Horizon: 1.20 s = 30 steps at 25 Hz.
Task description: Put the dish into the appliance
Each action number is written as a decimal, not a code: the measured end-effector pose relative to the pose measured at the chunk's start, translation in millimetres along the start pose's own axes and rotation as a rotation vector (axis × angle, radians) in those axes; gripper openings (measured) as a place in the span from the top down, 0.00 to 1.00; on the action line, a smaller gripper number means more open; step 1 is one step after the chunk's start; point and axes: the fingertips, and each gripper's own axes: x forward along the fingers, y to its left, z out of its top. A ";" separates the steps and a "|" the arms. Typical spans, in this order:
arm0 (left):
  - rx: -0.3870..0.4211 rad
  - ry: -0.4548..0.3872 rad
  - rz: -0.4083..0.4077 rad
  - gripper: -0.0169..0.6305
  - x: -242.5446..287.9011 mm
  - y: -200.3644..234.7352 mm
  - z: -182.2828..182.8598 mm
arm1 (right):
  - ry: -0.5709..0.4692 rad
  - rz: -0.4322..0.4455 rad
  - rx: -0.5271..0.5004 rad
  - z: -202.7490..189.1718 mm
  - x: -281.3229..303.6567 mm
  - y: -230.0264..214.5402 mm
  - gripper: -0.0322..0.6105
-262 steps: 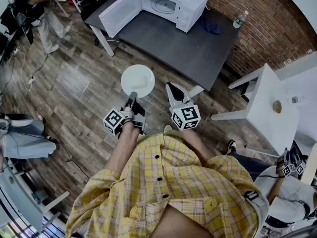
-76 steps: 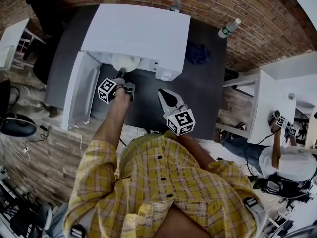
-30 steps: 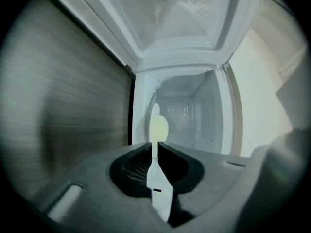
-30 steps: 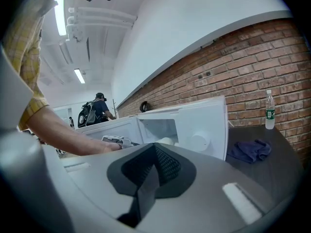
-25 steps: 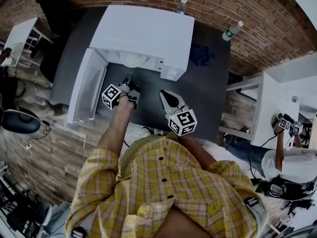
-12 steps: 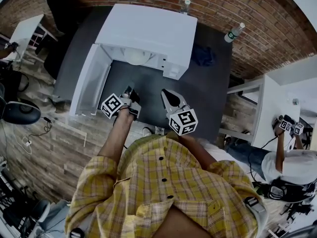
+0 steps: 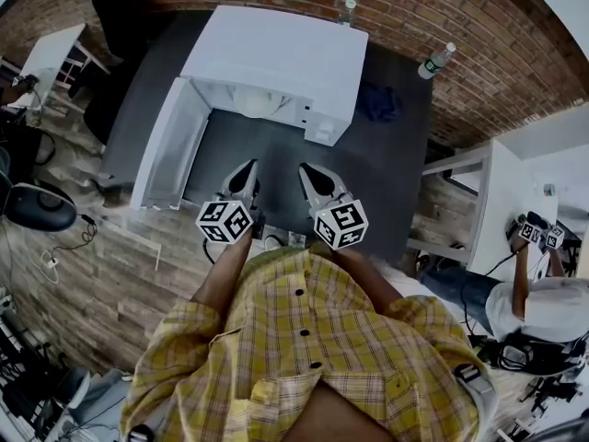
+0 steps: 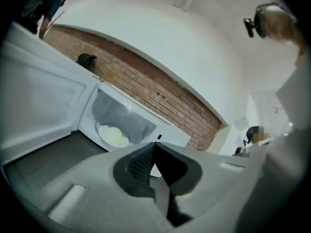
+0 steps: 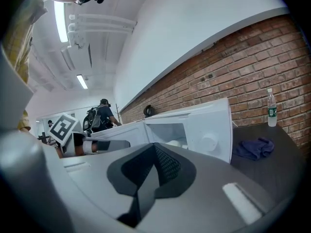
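The white dish [image 7: 252, 105] lies inside the open white microwave [image 7: 276, 53] on the dark table [image 7: 276, 159]. In the left gripper view the dish [image 8: 112, 135] rests on the oven floor, well beyond my jaws. My left gripper [image 7: 245, 167] is shut and holds nothing, hovering over the table in front of the oven opening. My right gripper [image 7: 306, 170] is beside it, also shut and empty. In the right gripper view the microwave [image 9: 204, 125] stands ahead with a bit of the dish [image 9: 173, 143] showing inside.
The microwave door [image 7: 170, 155] stands swung open to the left. A blue cloth [image 7: 375, 102] and two water bottles [image 7: 435, 60] [image 7: 346, 9] are on the table by the brick wall. A white table [image 7: 502, 201] and another person's hand [image 7: 532, 233] are at the right.
My left gripper let go of the dish inside the microwave and drew back toward me over the table. The right gripper stayed about where it was.
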 end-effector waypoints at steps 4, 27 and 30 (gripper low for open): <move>0.216 -0.003 0.042 0.98 -7.0 -17.3 1.3 | -0.001 0.000 -0.005 0.6 -0.1 -0.1 0.95; 0.437 -0.001 0.126 0.97 -22.6 -33.6 -3.3 | 0.000 0.019 -0.036 -3.0 -1.7 6.4 0.95; 0.473 0.000 0.125 0.97 -22.8 -36.7 -3.5 | -0.001 0.022 -0.035 -2.8 -1.9 7.2 0.95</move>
